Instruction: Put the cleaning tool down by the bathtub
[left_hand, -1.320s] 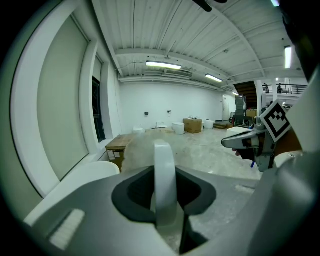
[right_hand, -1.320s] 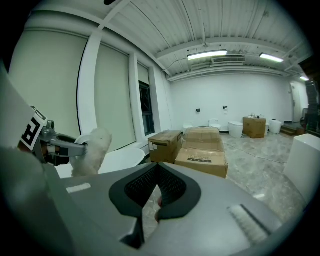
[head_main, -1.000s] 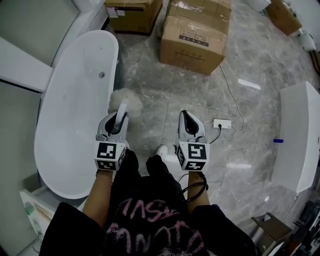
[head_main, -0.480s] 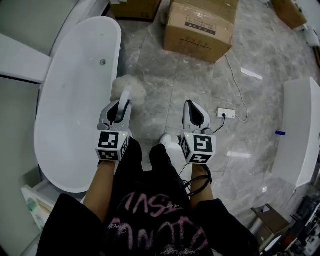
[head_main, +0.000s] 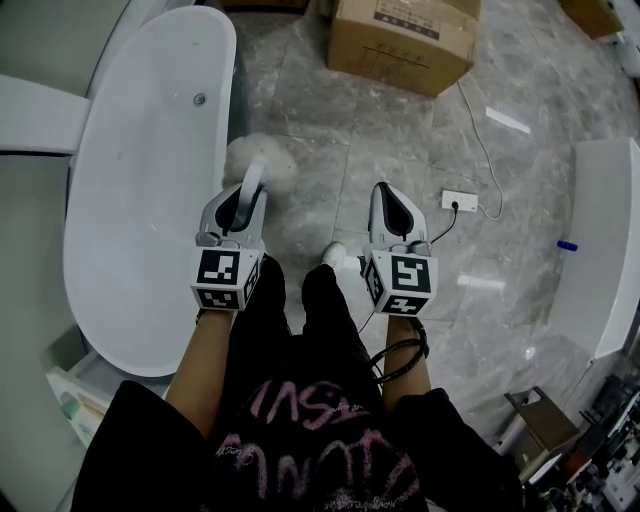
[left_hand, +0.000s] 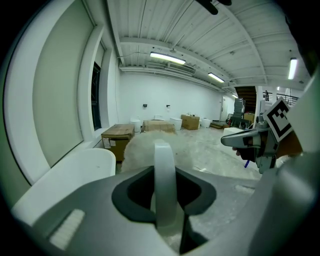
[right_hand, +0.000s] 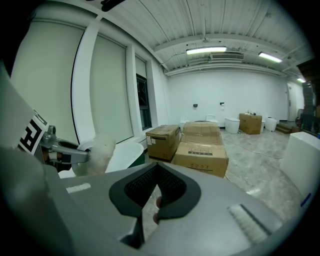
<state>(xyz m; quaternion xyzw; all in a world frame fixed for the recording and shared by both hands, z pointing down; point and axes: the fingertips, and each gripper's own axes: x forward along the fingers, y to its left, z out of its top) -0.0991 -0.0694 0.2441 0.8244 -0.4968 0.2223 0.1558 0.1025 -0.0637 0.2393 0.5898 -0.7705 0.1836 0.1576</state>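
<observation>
Left claw clenched on white handle of cleaning tool. Fluffy head juts ahead, just outside bathtub rim, over floor. Right claw pinched closed on nothing, well apart from bathtub.

Risks, my guess:
- release too high: tool tumbles, rolls away from bathtub
- drift toward bathtub: head knocks rim or drops into basin

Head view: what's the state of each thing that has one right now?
cleaning tool: held by its handle, not put down.
left gripper: jaws shut on the cleaning tool.
right gripper: jaws shut, empty.
bathtub: empty.
cardboard box: closed.
</observation>
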